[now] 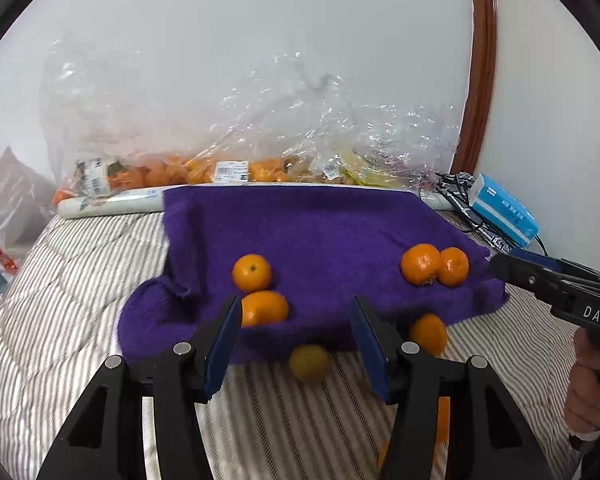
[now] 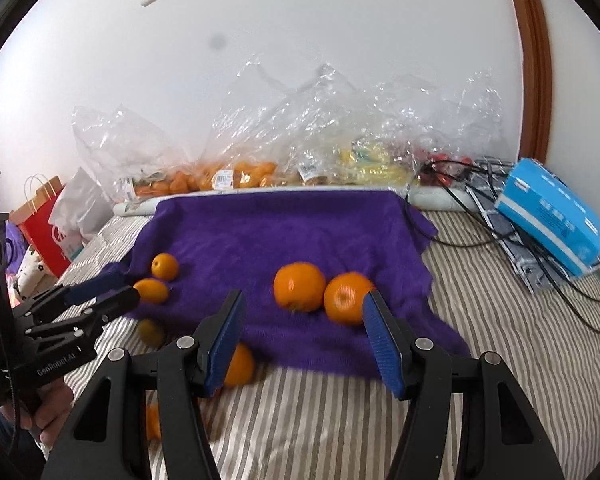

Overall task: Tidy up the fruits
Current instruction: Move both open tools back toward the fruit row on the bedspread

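Observation:
A purple towel (image 1: pixel 308 236) (image 2: pixel 284 236) lies on the striped bed. Two oranges (image 1: pixel 252 272) (image 1: pixel 265 307) sit on its left part and two more (image 1: pixel 420 263) (image 1: pixel 453 266) on its right. A yellowish fruit (image 1: pixel 309 361) and an orange (image 1: pixel 428 334) lie on the sheet at the towel's front edge. My left gripper (image 1: pixel 296 334) is open and empty above that edge. My right gripper (image 2: pixel 304 332) is open and empty, just in front of the right pair (image 2: pixel 299 286) (image 2: pixel 346 297). Another orange (image 2: pixel 238 365) lies by its left finger.
Clear plastic bags of oranges (image 1: pixel 172 174) and yellow fruit (image 2: pixel 364 164) line the wall behind the towel. A blue box (image 2: pixel 552 216) and black cables (image 2: pixel 500 220) lie at the right. Paper bags (image 2: pixel 44 220) stand at the left. More oranges (image 2: pixel 153 420) lie on the striped sheet near me.

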Motion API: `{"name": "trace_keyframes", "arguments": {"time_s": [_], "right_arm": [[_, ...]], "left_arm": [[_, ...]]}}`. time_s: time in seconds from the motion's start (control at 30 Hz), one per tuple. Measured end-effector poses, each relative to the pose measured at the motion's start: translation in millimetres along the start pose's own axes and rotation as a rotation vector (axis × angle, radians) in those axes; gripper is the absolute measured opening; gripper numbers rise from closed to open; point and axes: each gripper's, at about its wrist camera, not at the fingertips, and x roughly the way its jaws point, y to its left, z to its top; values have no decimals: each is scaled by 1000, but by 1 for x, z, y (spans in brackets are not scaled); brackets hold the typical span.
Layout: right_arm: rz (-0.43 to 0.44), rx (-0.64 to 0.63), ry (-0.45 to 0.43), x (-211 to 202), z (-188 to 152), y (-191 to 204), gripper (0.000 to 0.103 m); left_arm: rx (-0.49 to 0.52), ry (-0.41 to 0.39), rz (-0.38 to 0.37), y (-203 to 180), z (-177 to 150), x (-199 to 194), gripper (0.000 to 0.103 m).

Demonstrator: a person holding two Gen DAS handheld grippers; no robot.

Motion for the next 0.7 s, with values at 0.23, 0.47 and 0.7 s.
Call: {"name": "trace_keyframes", "arguments": {"time_s": [0.23, 0.47, 0.7], "right_arm": [[12, -4, 49, -13, -21, 13, 60], [23, -55, 112, -2, -39, 35, 57], [45, -32, 171, 26, -30, 43, 45]], "left_arm": [[-46, 30, 38, 19, -22, -22, 54], [-161, 55, 48, 44, -36, -36, 54], [-213, 69, 53, 55, -37, -33, 54]]}}
